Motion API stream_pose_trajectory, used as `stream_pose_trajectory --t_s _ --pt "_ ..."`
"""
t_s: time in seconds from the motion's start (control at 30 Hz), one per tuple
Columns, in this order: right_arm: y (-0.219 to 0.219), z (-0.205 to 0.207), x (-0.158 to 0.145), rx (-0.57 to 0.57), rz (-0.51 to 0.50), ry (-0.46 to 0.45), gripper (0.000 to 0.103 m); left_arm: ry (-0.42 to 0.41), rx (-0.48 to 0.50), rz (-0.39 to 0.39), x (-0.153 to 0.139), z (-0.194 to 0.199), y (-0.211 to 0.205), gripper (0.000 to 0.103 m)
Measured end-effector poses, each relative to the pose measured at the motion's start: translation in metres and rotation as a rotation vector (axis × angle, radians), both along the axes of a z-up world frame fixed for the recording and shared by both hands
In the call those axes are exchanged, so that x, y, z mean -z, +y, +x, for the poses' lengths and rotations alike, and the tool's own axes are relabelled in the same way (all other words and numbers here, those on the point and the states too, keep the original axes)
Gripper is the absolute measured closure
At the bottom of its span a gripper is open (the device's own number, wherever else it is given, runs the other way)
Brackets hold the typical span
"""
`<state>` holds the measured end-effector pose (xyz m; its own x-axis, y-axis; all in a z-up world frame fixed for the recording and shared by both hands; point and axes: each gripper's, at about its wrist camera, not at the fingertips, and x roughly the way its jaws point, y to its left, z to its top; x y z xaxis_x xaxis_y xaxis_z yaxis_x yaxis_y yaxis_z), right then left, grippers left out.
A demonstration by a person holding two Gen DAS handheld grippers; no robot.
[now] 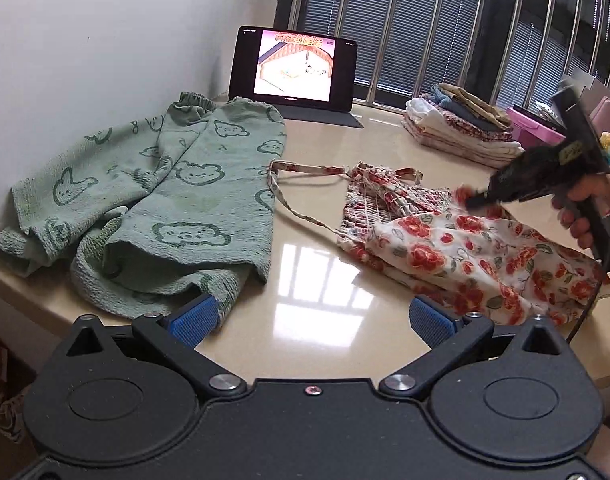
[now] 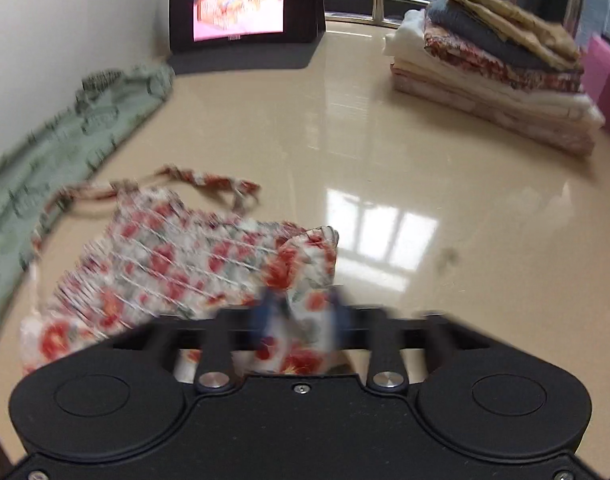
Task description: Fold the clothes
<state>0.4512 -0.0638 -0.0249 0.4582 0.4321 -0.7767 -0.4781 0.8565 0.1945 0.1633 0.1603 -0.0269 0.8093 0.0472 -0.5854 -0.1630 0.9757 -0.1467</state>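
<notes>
A white dress with red flowers (image 1: 457, 248) lies crumpled on the beige table, its thin straps (image 1: 301, 170) trailing left. My right gripper (image 1: 471, 199), held by a hand, is shut on a fold of the floral dress (image 2: 177, 260); the blurred right wrist view shows cloth pinched between the blue pads of the right gripper (image 2: 299, 312). My left gripper (image 1: 313, 316) hovers open near the table's front edge, nothing between its blue pads (image 1: 195, 314), just left of the dress hem. A green bear-print garment (image 1: 153, 200) lies rumpled at the left.
A stack of folded clothes (image 1: 461, 124) sits at the back right, seen again as the folded stack (image 2: 493, 64). A tablet (image 1: 293, 70) playing a video stands at the back by the wall. Pink boxes (image 1: 537, 124) lie far right. Barred window behind.
</notes>
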Motion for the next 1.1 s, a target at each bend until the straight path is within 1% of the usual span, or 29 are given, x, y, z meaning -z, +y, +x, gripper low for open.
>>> stream_pose_trajectory --t_s 0.03,0.13,0.17,0.3,0.43,0.5,0.6,0.67,0.73,0.8,0.9,1.0,1.1 --pt "-0.005 -0.005 -0.008 0.002 0.057 -0.008 0.101 0.000 0.008 -0.004 0.000 0.003 0.000 0.000" --pt "-0.017 -0.031 -0.046 -0.030 0.172 -0.115 0.102 -0.009 0.037 -0.026 -0.001 0.012 -0.002 0.000" --pt "-0.022 -0.042 -0.061 -0.042 0.196 -0.160 0.102 -0.019 0.047 -0.039 -0.002 0.016 -0.004 0.000" --pt "-0.041 -0.092 -0.131 -0.101 0.228 -0.384 0.102 -0.077 0.072 -0.099 -0.008 0.029 -0.011 0.000" --pt "-0.060 -0.142 -0.200 -0.159 0.259 -0.607 0.102 -0.120 0.078 -0.175 -0.013 0.039 -0.019 0.000" --pt "-0.067 -0.165 -0.223 -0.173 0.222 -0.705 0.102 -0.139 0.082 -0.216 -0.015 0.042 -0.023 0.000" --pt "-0.074 -0.199 -0.248 -0.185 0.138 -0.838 0.102 -0.176 0.107 -0.222 -0.019 0.047 -0.033 0.000" --pt "-0.075 -0.219 -0.257 -0.192 0.102 -0.885 0.102 -0.201 0.128 -0.219 -0.022 0.053 -0.041 0.000" --pt "-0.078 -0.236 -0.263 -0.196 0.088 -0.902 0.102 -0.231 0.172 -0.247 -0.023 0.058 -0.049 0.000" --pt "-0.084 -0.250 -0.266 -0.196 0.091 -0.906 0.102 -0.247 0.266 -0.295 -0.021 0.066 -0.060 0.000" --pt "-0.093 -0.267 -0.271 -0.195 0.107 -0.905 0.102 -0.248 0.422 -0.404 -0.012 0.077 -0.078 0.000" --pt "-0.101 -0.286 -0.276 -0.197 0.136 -0.895 0.102 -0.220 0.530 -0.609 0.007 0.088 -0.090 0.000" --pt "-0.108 -0.306 -0.283 -0.211 0.172 -0.886 0.102 -0.193 0.618 -0.885 0.026 0.095 -0.099 0.000"
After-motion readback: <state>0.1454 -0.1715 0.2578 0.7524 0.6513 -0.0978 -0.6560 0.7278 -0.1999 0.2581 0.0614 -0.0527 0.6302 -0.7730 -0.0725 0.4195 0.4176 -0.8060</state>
